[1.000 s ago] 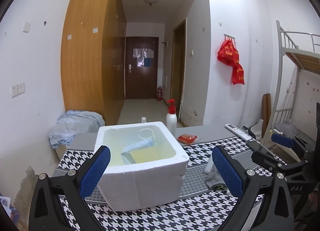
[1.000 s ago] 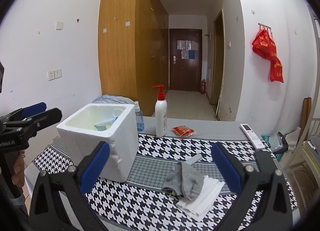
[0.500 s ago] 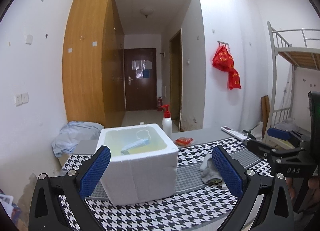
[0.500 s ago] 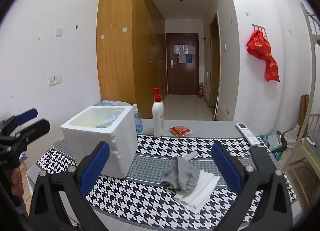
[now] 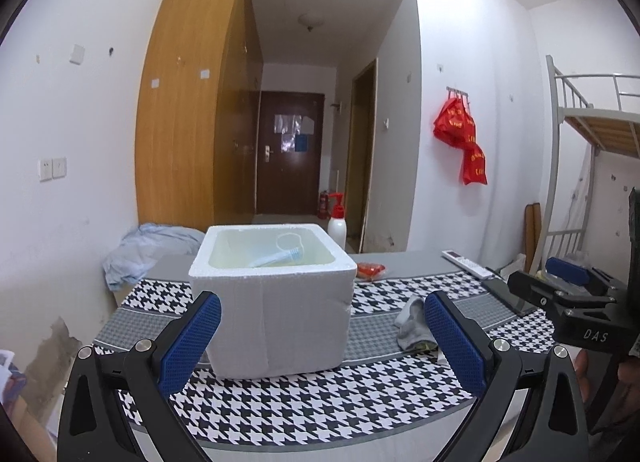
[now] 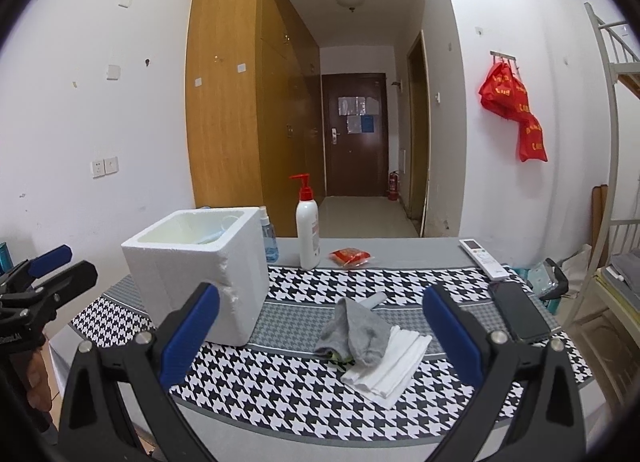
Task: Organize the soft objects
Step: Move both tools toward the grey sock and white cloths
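Both grippers have drawn back from the table. In the left wrist view, the foam box (image 5: 272, 294) now sits farther from the left gripper (image 5: 322, 340). In the right wrist view, the grey sock (image 6: 356, 332) is farther from the right gripper (image 6: 320, 338), and a dark phone (image 6: 520, 316), apparently, has entered view at right.

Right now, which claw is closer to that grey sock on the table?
Right. The right claw is open and faces the grey sock straight ahead. The left claw faces the foam box, with the sock off to its right.
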`<state>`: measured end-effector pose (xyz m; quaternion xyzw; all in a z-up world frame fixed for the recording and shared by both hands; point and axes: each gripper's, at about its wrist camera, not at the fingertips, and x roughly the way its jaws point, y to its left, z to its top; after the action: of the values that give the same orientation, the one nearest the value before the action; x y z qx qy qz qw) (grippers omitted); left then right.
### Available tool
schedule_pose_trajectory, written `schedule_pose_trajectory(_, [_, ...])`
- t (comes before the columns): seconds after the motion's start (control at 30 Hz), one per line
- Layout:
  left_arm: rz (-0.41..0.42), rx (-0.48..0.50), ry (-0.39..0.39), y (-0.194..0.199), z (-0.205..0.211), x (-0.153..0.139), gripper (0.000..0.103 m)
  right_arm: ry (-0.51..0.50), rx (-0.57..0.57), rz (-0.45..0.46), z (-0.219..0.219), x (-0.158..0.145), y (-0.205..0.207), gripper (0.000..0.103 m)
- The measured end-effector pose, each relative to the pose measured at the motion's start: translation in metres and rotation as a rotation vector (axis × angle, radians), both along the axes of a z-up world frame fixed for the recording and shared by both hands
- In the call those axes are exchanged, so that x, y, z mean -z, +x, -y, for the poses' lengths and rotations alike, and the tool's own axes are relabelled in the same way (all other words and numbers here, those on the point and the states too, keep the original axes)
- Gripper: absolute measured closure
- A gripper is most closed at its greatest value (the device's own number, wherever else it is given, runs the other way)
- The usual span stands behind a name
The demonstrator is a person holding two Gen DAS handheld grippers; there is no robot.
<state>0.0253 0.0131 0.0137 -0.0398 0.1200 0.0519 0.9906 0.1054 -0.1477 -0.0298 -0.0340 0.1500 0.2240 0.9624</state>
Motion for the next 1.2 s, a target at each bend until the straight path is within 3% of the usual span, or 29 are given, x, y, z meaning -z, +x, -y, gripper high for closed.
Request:
schedule_pose_trajectory(0.27, [0.009, 0.017, -0.014, 0.0, 0.007, 0.014, 0.001, -0.004, -0.011, 0.008, 0.007, 0.009, -0.005, 0.0])
schedule_pose_trajectory(0.57, [0.001, 0.107, -0.037, 0.013, 0.022, 0.028, 0.001, -0.012, 0.017, -0.003, 0.02, 0.02, -0.004, 0.0])
schedule_pose_trajectory(1.2, [-0.157, 0.17, -0.06, 0.072, 0.045, 0.058, 0.001, -0.028, 0.081, -0.098, 0.041, 0.05, 0.024, 0.0])
